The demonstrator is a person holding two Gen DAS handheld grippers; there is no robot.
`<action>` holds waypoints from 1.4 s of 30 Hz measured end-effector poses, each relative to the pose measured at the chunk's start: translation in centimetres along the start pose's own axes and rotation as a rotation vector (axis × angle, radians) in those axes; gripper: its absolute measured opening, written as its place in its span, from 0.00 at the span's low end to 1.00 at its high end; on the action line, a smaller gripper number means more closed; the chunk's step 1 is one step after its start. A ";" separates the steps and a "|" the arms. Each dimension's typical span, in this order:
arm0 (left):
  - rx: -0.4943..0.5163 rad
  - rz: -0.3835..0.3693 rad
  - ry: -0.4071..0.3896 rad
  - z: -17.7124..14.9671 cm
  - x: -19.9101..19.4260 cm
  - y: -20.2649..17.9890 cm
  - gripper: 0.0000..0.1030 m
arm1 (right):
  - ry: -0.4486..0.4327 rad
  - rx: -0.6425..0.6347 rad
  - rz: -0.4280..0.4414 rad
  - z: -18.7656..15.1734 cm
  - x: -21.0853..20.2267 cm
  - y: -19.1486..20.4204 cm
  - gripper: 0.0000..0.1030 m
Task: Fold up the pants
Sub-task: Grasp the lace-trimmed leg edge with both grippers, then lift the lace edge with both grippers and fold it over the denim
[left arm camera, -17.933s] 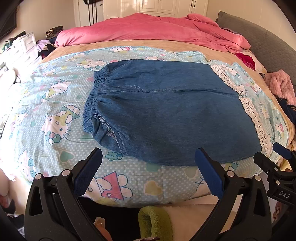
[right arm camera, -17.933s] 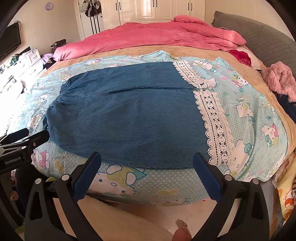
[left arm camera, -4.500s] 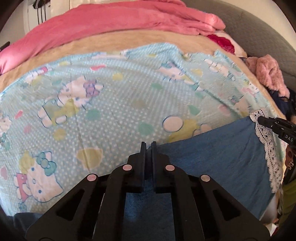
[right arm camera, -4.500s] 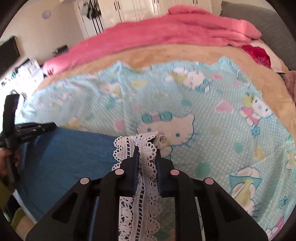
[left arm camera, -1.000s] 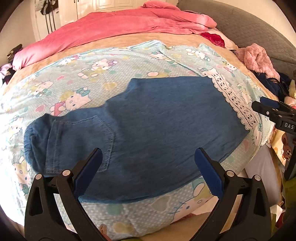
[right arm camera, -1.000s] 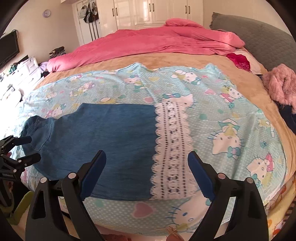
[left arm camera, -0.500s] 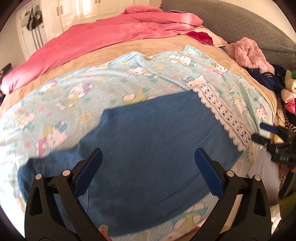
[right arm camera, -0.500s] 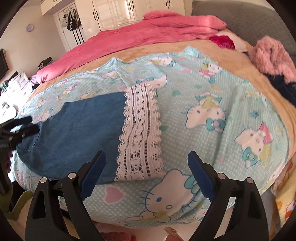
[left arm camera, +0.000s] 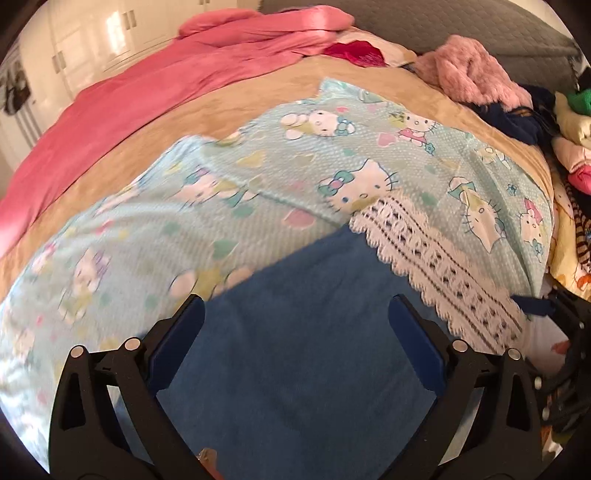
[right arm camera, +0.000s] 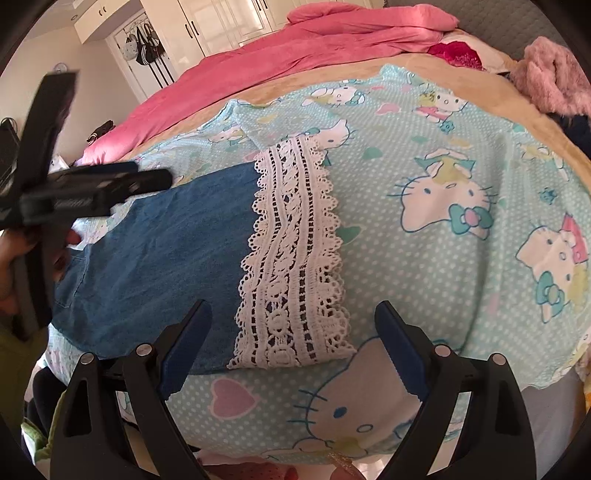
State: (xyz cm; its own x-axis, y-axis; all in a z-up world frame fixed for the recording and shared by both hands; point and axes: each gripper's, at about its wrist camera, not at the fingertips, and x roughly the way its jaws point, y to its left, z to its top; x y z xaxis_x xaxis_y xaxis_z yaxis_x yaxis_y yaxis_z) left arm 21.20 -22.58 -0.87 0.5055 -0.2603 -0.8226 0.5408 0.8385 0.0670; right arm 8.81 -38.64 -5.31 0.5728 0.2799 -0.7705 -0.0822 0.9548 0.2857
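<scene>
- The pants (right arm camera: 159, 254) lie flat on the bed (right arm camera: 461, 177), filling the lower middle of the left wrist view and the left half of the right wrist view, lace hem (right arm camera: 291, 258) toward frame centre.
- Left gripper (left arm camera: 295, 343): jaws wide open with nothing between them, hovering over the denim; probably placed to pick an edge for the next fold.
- Right gripper (right arm camera: 293, 347): jaws also spread and empty, straddling the near end of the lace hem, likely lined up to take it.
- The pants look folded lengthwise already, so a crosswise fold seems left to do.
- The bed carries a cartoon-cat sheet (left arm camera: 369, 155) over tan bedding, a pink duvet (right arm camera: 295, 44) at the top, a fuzzy pink garment (left arm camera: 476, 70) upper right.
- White wardrobes (right arm camera: 207, 22) stand at the top of the frame.
</scene>
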 end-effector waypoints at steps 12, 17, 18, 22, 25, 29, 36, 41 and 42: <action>0.118 -0.120 0.050 2.9 7.0 -1.4 0.86 | -0.005 -0.006 0.066 0.1 0.8 -0.3 0.67; 0.057 -0.254 0.095 2.2 9.4 -1.2 0.61 | -0.005 0.007 0.067 0.4 1.5 -0.1 0.65; 0.032 -0.277 0.088 2.0 9.4 -1.1 0.54 | -0.006 0.000 0.062 0.5 1.6 0.0 0.62; 0.045 -0.301 0.077 1.7 8.8 -1.6 0.13 | 0.012 0.007 0.098 0.8 2.0 0.0 0.32; 0.041 -0.281 0.081 1.7 8.6 -1.8 0.10 | 0.007 -0.005 0.105 1.1 2.1 0.7 0.29; 0.019 -0.291 0.039 1.3 7.9 -1.1 0.07 | -0.010 -0.023 0.117 1.6 1.4 1.7 0.28; -0.065 -0.339 -0.068 0.3 4.8 1.6 0.05 | -0.067 -0.103 0.150 2.9 -0.4 4.8 0.28; -0.140 -0.327 -0.124 -1.2 2.0 4.9 0.05 | -0.087 -0.190 0.205 3.5 -1.1 8.7 0.28; -0.156 -0.326 -0.134 -1.6 1.4 5.6 0.05 | -0.086 -0.207 0.218 3.5 -1.0 9.5 0.28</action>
State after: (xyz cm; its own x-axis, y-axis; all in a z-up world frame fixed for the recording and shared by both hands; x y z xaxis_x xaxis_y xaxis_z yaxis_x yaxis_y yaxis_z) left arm 23.85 -17.50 -2.61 0.4129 -0.5770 -0.7047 0.5840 0.7615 -0.2813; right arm 10.28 -30.19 0.21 0.5899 0.4789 -0.6501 -0.3697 0.8760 0.3098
